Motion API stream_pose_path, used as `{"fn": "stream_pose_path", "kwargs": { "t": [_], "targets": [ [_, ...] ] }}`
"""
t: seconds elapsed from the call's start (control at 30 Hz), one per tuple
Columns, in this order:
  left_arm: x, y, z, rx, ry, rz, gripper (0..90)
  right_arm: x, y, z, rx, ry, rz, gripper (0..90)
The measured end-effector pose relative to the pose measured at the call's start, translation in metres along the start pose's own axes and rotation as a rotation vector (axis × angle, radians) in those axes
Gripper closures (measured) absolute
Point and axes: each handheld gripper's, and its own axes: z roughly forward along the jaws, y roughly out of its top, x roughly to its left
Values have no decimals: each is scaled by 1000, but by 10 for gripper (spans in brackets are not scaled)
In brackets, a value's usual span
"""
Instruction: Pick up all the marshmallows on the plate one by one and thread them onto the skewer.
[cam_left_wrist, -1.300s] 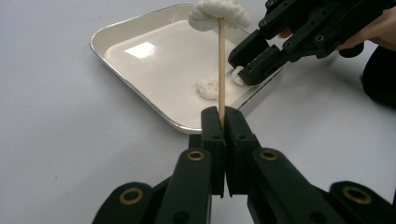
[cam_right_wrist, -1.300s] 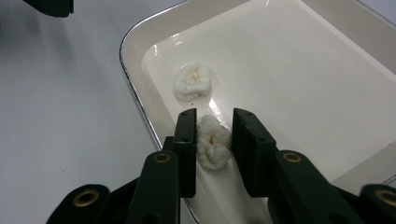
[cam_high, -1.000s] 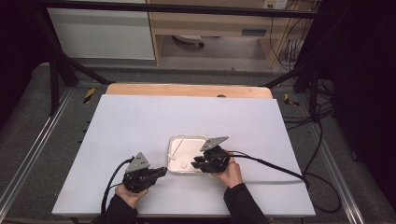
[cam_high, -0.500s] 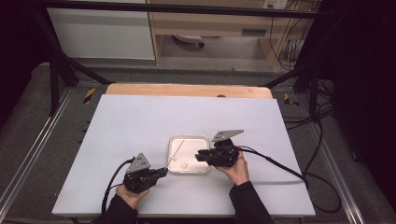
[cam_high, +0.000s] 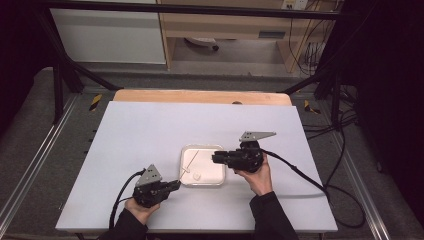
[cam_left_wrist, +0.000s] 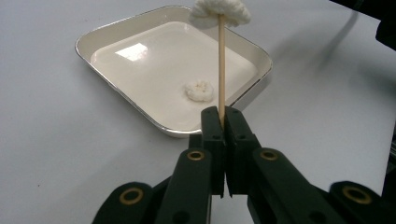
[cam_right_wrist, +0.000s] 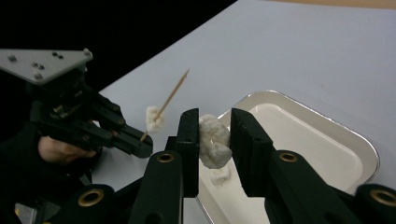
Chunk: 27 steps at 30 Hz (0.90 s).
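My left gripper (cam_left_wrist: 223, 114) is shut on the butt of a thin wooden skewer (cam_left_wrist: 221, 65), which carries a fluffy white piece (cam_left_wrist: 219, 11) partway up. It rests at the near left corner of a shallow white tray (cam_high: 212, 172), with the skewer (cam_high: 192, 159) slanting over the tray. My right gripper (cam_right_wrist: 215, 114) is shut on a second white piece (cam_right_wrist: 214, 140) and hangs above the tray's right side, right gripper (cam_high: 216, 158) pointing left. From there I see the left gripper (cam_right_wrist: 135, 140) and its skewered piece (cam_right_wrist: 153, 119). A third white piece (cam_left_wrist: 199, 90) lies in the tray.
The tray sits on a white table top (cam_high: 150, 130) with a wooden strip (cam_high: 200, 96) along the far edge. Cables trail from both grippers across the near part of the table. Metal frame rails and dark floor surround the table.
My right gripper has lifted off the tray and drawn back to the right with a white piece between its jaws. The left gripper and its skewer have stayed put.
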Motion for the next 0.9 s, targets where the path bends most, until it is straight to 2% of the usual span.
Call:
{"fn": "stream_pose_path", "kwargs": {
  "t": [0.33, 0.6, 0.9],
  "targets": [
    [-3, 1, 1, -9, -14, 14, 880, -1, 14, -1, -75, 58, 68, 742],
    [-5, 1, 1, -14, -24, 24, 880, 1, 20, 10, -85, 101, 92, 741],
    [-5, 1, 1, -14, -29, 33, 880, 1, 21, 16, -78, 125, 107, 742]
  ]
}}
